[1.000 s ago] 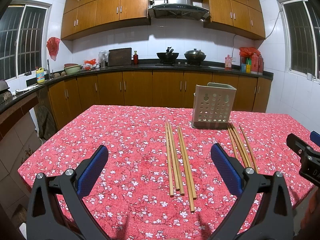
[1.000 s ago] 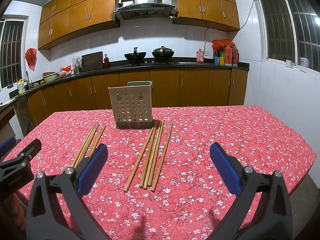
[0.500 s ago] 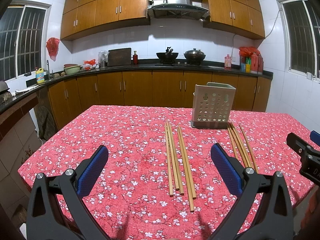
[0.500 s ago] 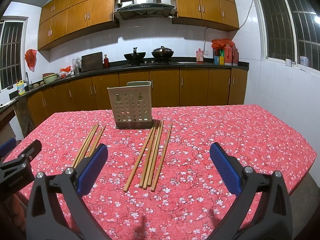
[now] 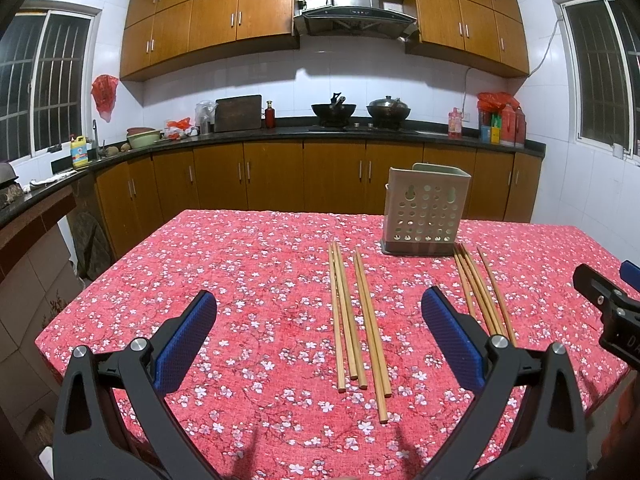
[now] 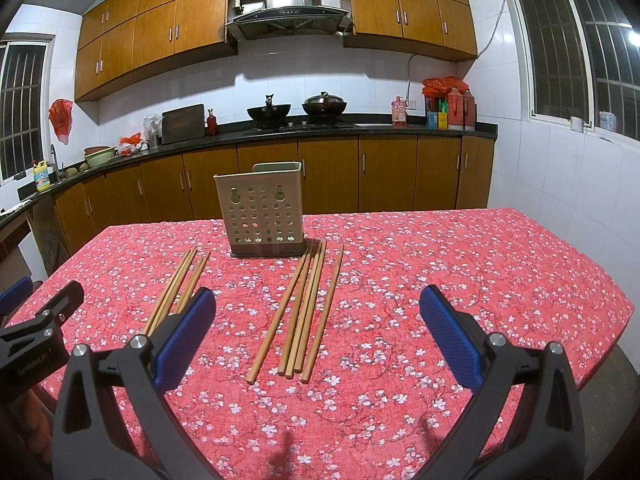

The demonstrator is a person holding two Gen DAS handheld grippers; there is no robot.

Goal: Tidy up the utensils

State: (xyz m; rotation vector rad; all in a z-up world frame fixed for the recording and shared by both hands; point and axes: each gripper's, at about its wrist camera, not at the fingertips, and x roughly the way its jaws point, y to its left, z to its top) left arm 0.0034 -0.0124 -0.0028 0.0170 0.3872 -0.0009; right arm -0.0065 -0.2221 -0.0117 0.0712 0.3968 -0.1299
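A beige perforated utensil holder (image 5: 423, 212) (image 6: 262, 216) stands upright on the red floral tablecloth. Two bundles of several wooden chopsticks lie flat in front of it. The left bundle (image 5: 356, 320) (image 6: 176, 288) lies between the fingers of my left gripper (image 5: 320, 340) in its view, lower on the table. The right bundle (image 5: 480, 292) (image 6: 304, 312) lies ahead of my right gripper (image 6: 318, 338). Both grippers hover above the near table edge, open wide, with nothing held. The right gripper's black body (image 5: 608, 312) shows at the left wrist view's right edge.
The red cloth-covered table (image 5: 248, 280) (image 6: 460, 264) ends close below both grippers and drops off at left and right. Kitchen counters with woks (image 5: 334, 110), bottles and wooden cabinets (image 6: 328, 176) run behind the table. The left gripper's body (image 6: 36, 332) sits at the right wrist view's left edge.
Almost nothing has moved. Both views have shifted only very slightly; the chopsticks and holder lie as before and both grippers stay open.
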